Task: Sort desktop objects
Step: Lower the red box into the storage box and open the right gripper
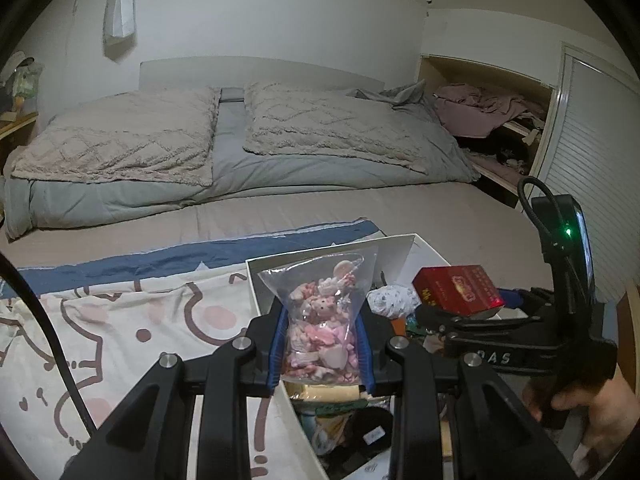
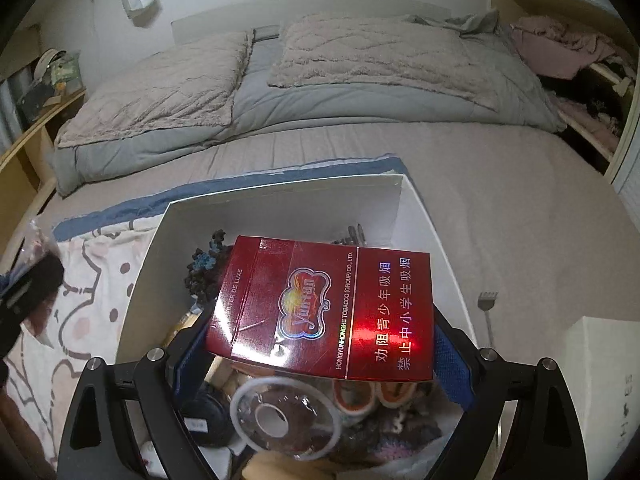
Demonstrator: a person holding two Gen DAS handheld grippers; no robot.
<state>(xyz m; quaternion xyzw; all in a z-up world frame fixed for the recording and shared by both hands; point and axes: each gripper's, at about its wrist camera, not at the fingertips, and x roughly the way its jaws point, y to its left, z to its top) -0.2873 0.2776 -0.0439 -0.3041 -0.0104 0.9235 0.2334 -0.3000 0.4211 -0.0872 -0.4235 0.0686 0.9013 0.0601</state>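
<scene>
The left gripper [image 1: 322, 354] has its jaws closed on a clear bag [image 1: 320, 320] of pink and white bits, pinched between the blue pads [image 1: 280, 344] and held upright above the left edge of a white box [image 1: 253, 280]. The right gripper [image 2: 320, 344] clamps a red pack [image 2: 324, 308] by its two sides, jaws wide enough to span it, and holds it flat over the box [image 2: 280, 204]; seen from the left wrist, the pack [image 1: 456, 288] sits just right of the bag. Inside the box lie a tape roll [image 2: 286, 420], a dark crocheted piece [image 2: 206, 268] and other clutter. The box stands on a cartoon blanket [image 1: 120, 320] spread on a bed [image 1: 440, 216] with two pillows [image 1: 120, 136]. A small fork [image 2: 487, 304] lies on the bed right of the box.
</scene>
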